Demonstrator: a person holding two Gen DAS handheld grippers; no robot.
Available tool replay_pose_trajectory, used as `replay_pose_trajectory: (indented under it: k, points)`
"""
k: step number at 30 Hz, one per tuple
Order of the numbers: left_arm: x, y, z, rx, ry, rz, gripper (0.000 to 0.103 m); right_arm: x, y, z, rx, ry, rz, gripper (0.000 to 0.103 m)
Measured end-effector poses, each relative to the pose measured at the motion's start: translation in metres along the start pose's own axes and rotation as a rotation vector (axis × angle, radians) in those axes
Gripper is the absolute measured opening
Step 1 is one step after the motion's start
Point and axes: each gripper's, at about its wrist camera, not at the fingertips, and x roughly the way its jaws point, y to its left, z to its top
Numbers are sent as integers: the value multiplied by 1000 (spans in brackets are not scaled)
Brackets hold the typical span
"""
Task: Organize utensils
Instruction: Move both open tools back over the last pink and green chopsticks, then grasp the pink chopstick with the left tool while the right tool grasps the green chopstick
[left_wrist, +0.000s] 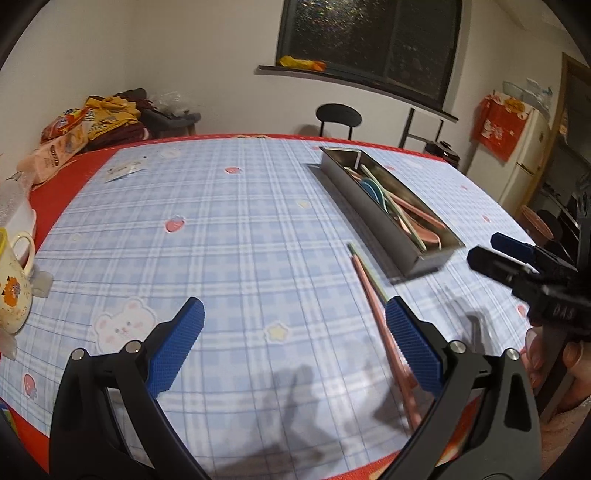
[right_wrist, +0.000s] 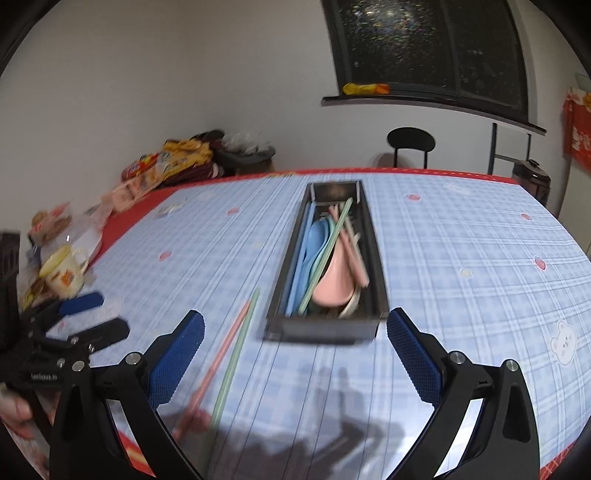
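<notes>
Desk (left_wrist: 229, 236): covered with a blue checked cloth printed with strawberries and bears, red edging showing at the borders.

Tray (right_wrist: 373, 236): long metal box, lying on the cloth toward the far middle of the desk. Contents: blue spoon (right_wrist: 317, 240), pink spoon (right_wrist: 334, 284), several pink and green chopsticks, all lying lengthwise and overlapping.

Loose chopsticks: one pink chopstick (right_wrist: 225, 350) and one green chopstick (right_wrist: 236, 354), side by side on the cloth just left of the tray's near end, running toward the near edge of the desk. Not inside the tray. In the left wrist view the same pair lies close against the inner side of the left tool's right-hand finger; contact cannot be told.

Left tool (left_wrist: 295, 347): fingers spread wide, blue ribbed pads facing each other, nothing between them, held above the cloth. Seen from the right wrist camera at far left, with a hand (right_wrist: 14, 410) on its handle.

Right tool (right_wrist: 295, 354): fingers likewise spread wide, empty, aimed at the near end of the tray.

Mug (left_wrist: 13, 291): cream, with an orange print, at the left edge of the desk.

Snack bags (left_wrist: 74, 136): heaped at the far left corner.

Chair (right_wrist: 410, 142): black, beyond the far edge, under a dark window.
</notes>
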Motion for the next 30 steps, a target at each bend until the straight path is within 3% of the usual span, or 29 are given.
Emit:
replay_pose_trajectory:
  k: [5,8,10,15,16,17,20,22,28,30]
  points:
    - [3,-13,-8,39,31,-32,97,4,9,-12,-30,43,8,83]
    - [7,-24,-14,77,50,-35,97,7,10,-16,-31,63,19,70]
    - [10,-30,-17,103,65,-39,97,8,11,-19,-33,80,44,52]
    - [18,-43,-21,147,94,-67,96,8,12,-26,-29,105,121,18]
    - [19,-44,-21,150,99,-76,91,9,11,-27,-21,107,126,16]
    - [22,-45,-22,156,109,-86,77,9,9,-28,-9,108,128,15]
    - [33,-48,-22,151,163,-118,56,10,4,-30,18,109,136,12]
    - [37,-49,-23,148,180,-131,51,11,3,-30,26,108,141,12]
    - [48,-63,-24,188,216,-135,51,19,6,-30,17,138,153,12]
    - [50,-67,-26,212,222,-119,45,21,8,-30,6,150,151,12]
